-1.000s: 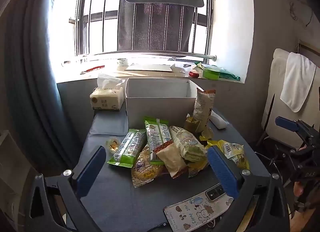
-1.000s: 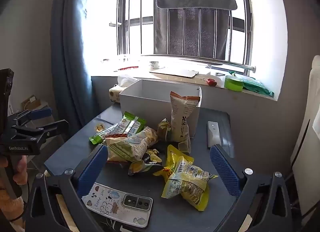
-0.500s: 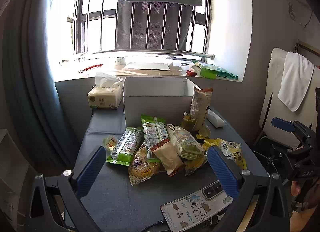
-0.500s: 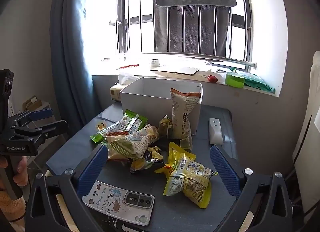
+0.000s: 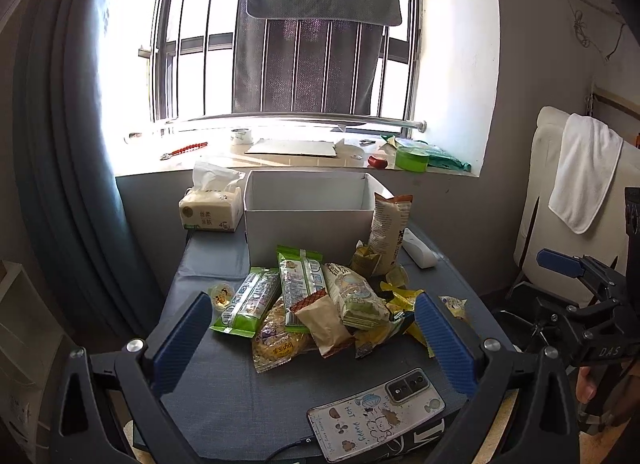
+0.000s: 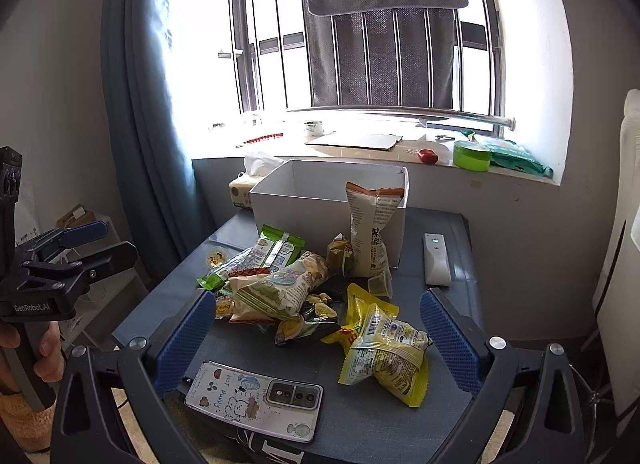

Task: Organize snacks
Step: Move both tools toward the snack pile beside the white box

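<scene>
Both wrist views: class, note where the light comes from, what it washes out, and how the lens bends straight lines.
Left wrist view: daylight floods through the window, blowing out the sill; the bars bow outward. Right wrist view: the same backlight glares on the panes, the curtain curves with the fisheye, and the snack pile stays sharp but dimmer.

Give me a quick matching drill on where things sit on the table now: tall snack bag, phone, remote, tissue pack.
Things:
1. tall snack bag
2. phone
3. remote
4. tissue pack

Places:
A. flat at the near table edge
B. left of the white box
C. upright against the box front
D. right of the box

Pairs: 1-C, 2-A, 3-D, 4-B
</scene>
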Motion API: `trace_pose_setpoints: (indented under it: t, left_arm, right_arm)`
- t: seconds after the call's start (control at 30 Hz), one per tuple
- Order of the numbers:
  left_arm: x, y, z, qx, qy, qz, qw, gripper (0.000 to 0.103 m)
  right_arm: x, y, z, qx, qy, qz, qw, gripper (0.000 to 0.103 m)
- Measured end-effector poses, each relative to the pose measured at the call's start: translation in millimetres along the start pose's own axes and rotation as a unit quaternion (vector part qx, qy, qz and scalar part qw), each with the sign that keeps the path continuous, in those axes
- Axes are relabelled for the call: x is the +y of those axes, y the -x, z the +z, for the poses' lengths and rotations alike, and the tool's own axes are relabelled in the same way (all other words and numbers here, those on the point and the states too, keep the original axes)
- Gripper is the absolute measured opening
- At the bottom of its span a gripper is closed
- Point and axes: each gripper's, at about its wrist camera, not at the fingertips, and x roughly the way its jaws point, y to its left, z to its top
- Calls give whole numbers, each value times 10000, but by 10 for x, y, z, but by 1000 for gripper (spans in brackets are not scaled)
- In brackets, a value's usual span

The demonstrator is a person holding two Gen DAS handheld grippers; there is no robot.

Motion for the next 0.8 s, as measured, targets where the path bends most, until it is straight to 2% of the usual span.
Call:
trace_pose_setpoints:
  t: [0.33,0.63,0.8]
  left_arm:
    - [-51,116,125,-140,-74,-18,9999,103]
    - [26,59,319,-174,-158,141,9996,103]
    - [66,-31,413,-126,-99,76,9998,103]
  right_arm:
    - [-13,106,25,-146,-5,91,9999,103]
    - [-41,-74,92,-118,-38,138,9998,103]
    - [-92,-146,197,-144,-166,177,9996,103]
